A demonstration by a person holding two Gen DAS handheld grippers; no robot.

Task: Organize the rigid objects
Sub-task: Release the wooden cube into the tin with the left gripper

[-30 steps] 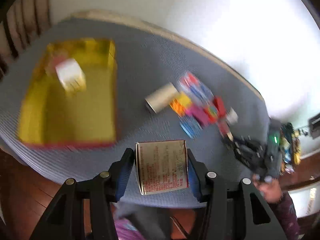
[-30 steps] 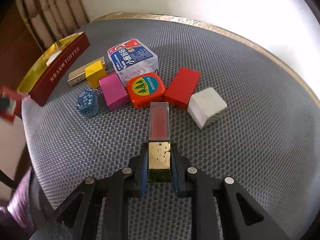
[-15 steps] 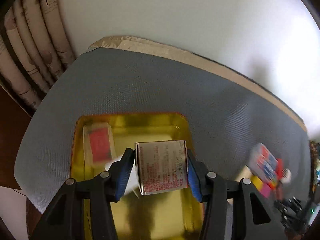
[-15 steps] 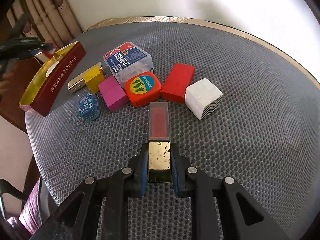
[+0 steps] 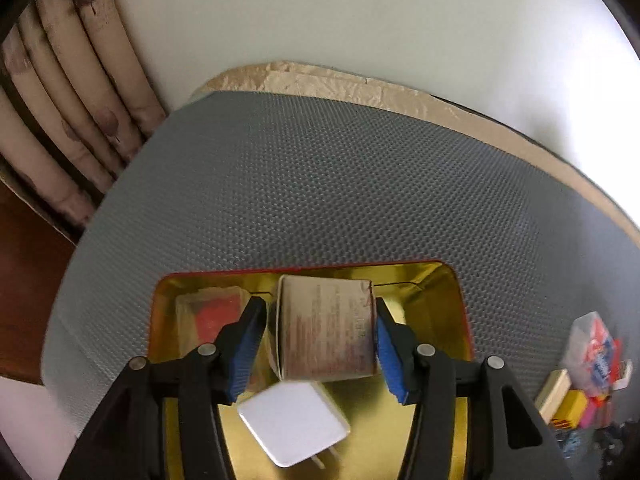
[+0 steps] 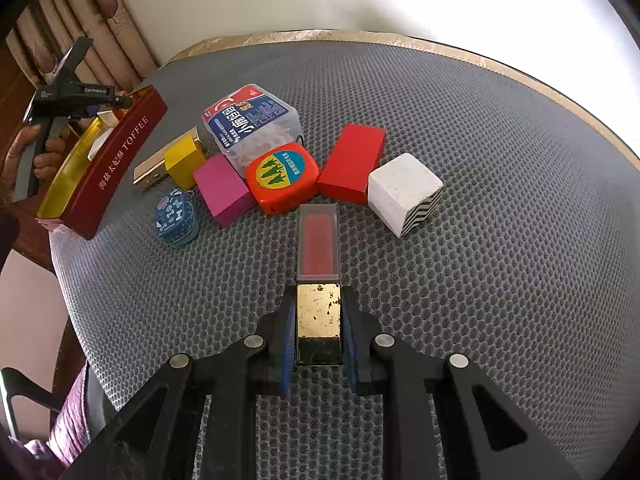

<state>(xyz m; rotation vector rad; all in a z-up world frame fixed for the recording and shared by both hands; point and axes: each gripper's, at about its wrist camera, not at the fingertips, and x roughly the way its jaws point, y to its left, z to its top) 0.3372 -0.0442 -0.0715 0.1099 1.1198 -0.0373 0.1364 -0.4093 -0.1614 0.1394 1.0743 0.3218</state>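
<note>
My left gripper (image 5: 318, 312) hangs over the gold-lined red tin (image 5: 440, 292), and its jaws are opening. A printed cardboard box (image 5: 326, 336) sits tilted between them, with a gap at the left pad. Below it in the tin lie a white plug adapter (image 5: 292, 428) and a clear case with a red insert (image 5: 208, 316). My right gripper (image 6: 318, 296) is shut on the gold end of a clear red-filled tube (image 6: 319, 244), low over the grey mat. In the right wrist view the tin (image 6: 120, 160) stands far left, with the left gripper (image 6: 76, 96) above it.
Beyond the tube is a cluster: a blue-labelled clear box (image 6: 252, 120), an orange tape measure (image 6: 282, 176), a red block (image 6: 354, 162), a white cube (image 6: 404, 192), a magenta block (image 6: 222, 190), a yellow block (image 6: 184, 160) and a blue keychain (image 6: 176, 218). The round table's edge curves behind.
The left gripper swung from the table's front edge to above the tin and sank into it. Its jaws widened and the box tilted loose. The right gripper stayed put.
</note>
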